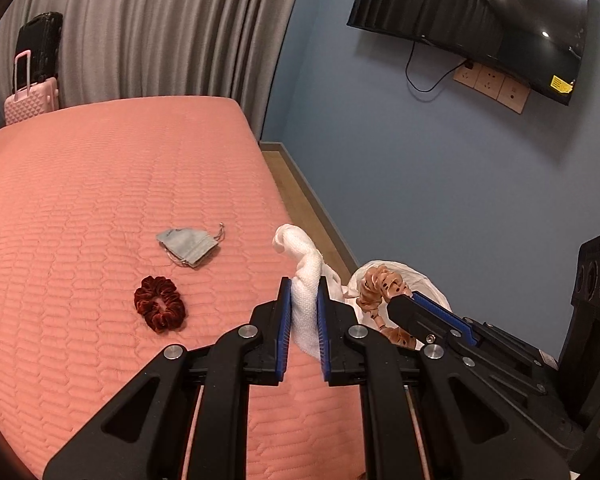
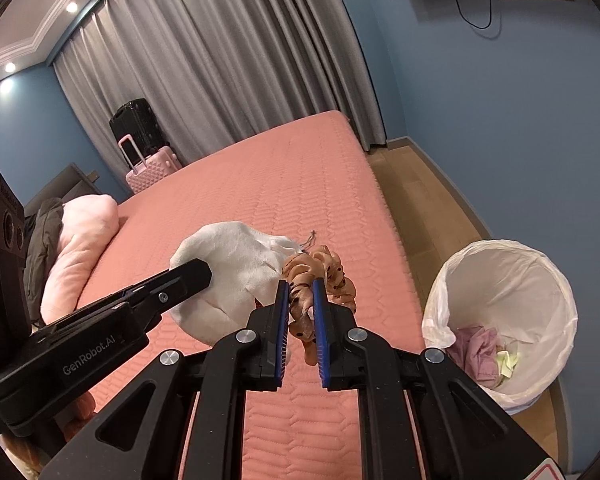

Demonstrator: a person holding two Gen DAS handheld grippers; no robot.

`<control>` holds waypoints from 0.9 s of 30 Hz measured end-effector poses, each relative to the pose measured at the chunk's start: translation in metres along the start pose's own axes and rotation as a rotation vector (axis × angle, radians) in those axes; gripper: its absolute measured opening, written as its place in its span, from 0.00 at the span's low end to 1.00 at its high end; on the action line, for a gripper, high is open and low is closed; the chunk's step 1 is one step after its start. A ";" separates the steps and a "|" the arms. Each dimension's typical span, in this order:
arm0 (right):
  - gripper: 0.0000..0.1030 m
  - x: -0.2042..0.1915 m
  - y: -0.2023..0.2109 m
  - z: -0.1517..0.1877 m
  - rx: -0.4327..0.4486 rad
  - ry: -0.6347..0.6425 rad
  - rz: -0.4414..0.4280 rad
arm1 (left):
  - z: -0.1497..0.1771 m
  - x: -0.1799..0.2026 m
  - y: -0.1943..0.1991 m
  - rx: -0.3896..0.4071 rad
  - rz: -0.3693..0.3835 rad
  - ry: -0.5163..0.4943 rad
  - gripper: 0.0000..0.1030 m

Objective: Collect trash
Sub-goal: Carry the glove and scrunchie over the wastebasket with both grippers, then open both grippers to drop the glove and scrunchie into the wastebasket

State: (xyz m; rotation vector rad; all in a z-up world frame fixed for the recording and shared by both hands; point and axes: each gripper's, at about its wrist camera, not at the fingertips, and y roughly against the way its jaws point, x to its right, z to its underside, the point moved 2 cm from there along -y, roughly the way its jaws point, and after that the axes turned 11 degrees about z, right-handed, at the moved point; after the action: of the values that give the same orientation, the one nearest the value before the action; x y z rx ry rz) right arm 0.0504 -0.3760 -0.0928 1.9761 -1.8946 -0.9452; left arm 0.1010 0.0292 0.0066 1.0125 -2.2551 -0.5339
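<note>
Cloth [image 1: 306, 300], white and crumpled, sits pinched between the blue pads of my left gripper [image 1: 304, 280]; its long axis runs forward along the fingers and the free end curls up and to the left past the tips. From my right side the same cloth [image 2: 228, 276] bulges as a pale wad beyond the left gripper's [image 2: 192, 276] black finger, whose side reads "GenRobot.AI".

Just right of it, my right gripper [image 2: 301, 282] is clamped on a tan scrunchie [image 2: 320, 276] with dark spots. The ruffled loop stands up between the pads and spills to the right of them, with a tail hanging down through the gap. In the left view that scrunchie [image 1: 380, 284] shows at the tip of the right gripper [image 1: 400, 304], just right of the cloth.

Ahead and to the left of my left gripper, on the pink quilted bed [image 1: 80, 200], lie a dark red scrunchie [image 1: 160, 309] and, beyond it, a grey pouch [image 1: 188, 244] with its drawstring end pointing right.

Right of my right gripper, on the wooden floor beside the bed [image 2: 292, 184], stands a bin [image 2: 504, 320] lined with a white bag, with crumpled pinkish and pale green scraps at the bottom.
</note>
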 end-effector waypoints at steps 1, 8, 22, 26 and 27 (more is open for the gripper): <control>0.11 0.005 0.004 -0.001 0.006 -0.006 0.004 | -0.001 0.006 -0.001 -0.001 0.003 -0.008 0.12; 0.11 0.035 0.024 -0.005 0.037 -0.050 0.033 | -0.001 0.040 -0.009 -0.011 0.026 -0.065 0.12; 0.11 0.093 0.047 -0.013 0.073 -0.117 0.117 | -0.004 0.091 -0.038 -0.055 0.094 -0.139 0.12; 0.11 0.109 0.049 -0.016 0.081 -0.137 0.141 | -0.006 0.106 -0.050 -0.072 0.118 -0.157 0.12; 0.11 0.112 0.049 -0.016 0.082 -0.141 0.147 | -0.007 0.109 -0.052 -0.076 0.123 -0.160 0.12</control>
State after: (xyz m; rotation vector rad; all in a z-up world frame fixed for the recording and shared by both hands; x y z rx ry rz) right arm 0.0146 -0.4942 -0.0829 1.8267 -2.1542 -1.0047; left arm 0.0760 -0.0881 0.0209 0.8125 -2.3995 -0.6616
